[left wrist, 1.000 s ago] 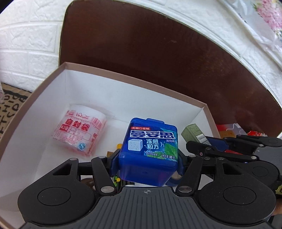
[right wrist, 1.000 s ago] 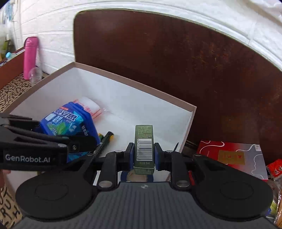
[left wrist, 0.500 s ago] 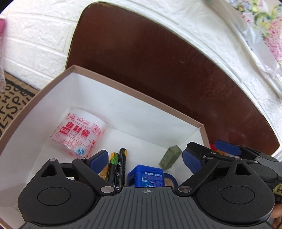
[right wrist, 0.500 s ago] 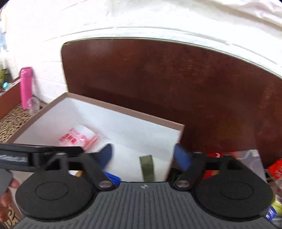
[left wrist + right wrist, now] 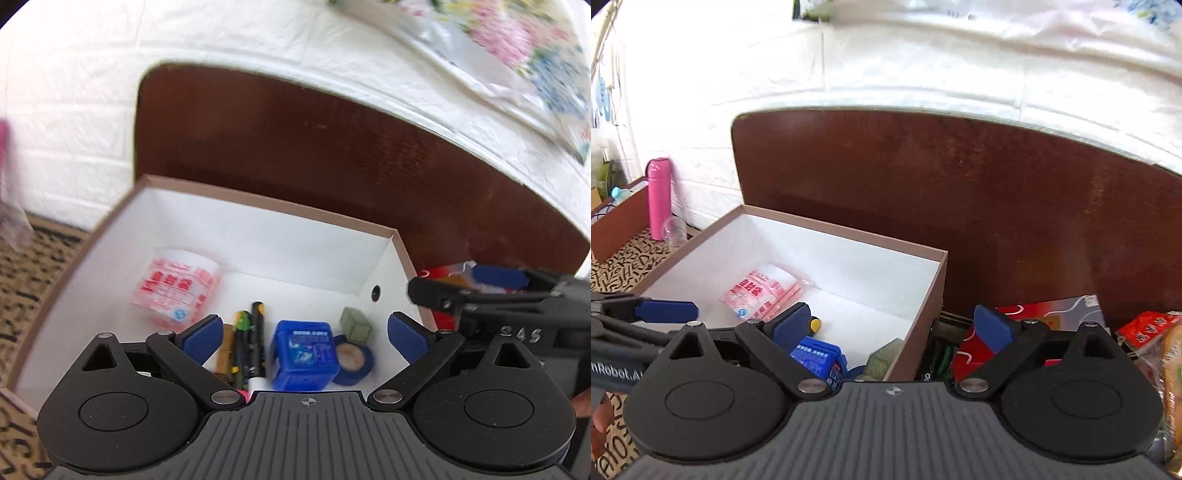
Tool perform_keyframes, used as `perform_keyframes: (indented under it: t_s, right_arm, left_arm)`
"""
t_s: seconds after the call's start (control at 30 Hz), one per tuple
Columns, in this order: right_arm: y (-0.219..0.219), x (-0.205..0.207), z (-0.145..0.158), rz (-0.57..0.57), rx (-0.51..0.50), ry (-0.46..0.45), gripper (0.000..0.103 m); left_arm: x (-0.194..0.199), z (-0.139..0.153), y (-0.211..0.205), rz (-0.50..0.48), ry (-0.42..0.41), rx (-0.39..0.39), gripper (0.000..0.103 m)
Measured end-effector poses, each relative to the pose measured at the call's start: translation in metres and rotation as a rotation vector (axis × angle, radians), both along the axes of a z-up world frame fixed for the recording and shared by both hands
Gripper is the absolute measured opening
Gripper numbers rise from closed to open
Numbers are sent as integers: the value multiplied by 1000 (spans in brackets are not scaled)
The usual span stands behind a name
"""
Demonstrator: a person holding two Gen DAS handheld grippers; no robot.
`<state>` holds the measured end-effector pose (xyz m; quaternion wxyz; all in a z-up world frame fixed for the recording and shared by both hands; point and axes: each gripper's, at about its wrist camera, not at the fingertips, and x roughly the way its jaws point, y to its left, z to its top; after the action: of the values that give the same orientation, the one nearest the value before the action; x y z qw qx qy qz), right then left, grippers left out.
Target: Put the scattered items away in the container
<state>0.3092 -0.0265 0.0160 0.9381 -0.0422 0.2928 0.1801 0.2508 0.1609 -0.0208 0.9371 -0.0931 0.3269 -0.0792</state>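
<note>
Both grippers, since emptied, spread wide; blue gum box (image 5: 303, 354) lies boxed.

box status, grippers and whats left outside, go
Left gripper open, empty, over box. Right gripper open, empty. Blue gum tub and green carton inside. Red packet outside.

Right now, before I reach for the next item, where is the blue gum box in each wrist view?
Left wrist: the blue gum box lies on the container floor, low center, between the open fingers, beside the blue tape roll.
Right wrist: the box sits lower left of center, partly hidden behind the left finger.
Shared landmark: the red-printed bag roll toward the container's far wall.
</note>
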Motion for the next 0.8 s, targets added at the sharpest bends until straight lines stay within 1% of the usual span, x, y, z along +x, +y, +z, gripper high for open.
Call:
perform_keyframes:
  t_s: [0.17,0.27,0.47,0.63,0.7,0.8]
  right_arm:
    - [-10,-30,4,13,2,-25,98]
    - [-15,-44,4,15,2,-29,98]
    - [-30,-75,4,12,22,-40,99]
    - [-43,-114,3,4,46,-54,101]
    - [-47,-132,1,-1,60,-39,101]
    - [-48,-157,-3,7,61,7,102]
  left_arm:
    - [-33,10,-15,15,-48,117,103]
    - [-50,13,-23,17,-64,157,103]
    - [-81,15,-32,2,-73,164,103]
    - [-121,11,-31,-24,-95,169,103]
    - [-142,10,-28,-18,-97,180,103]
    - [-176,10,-25,22,-120,220,103]
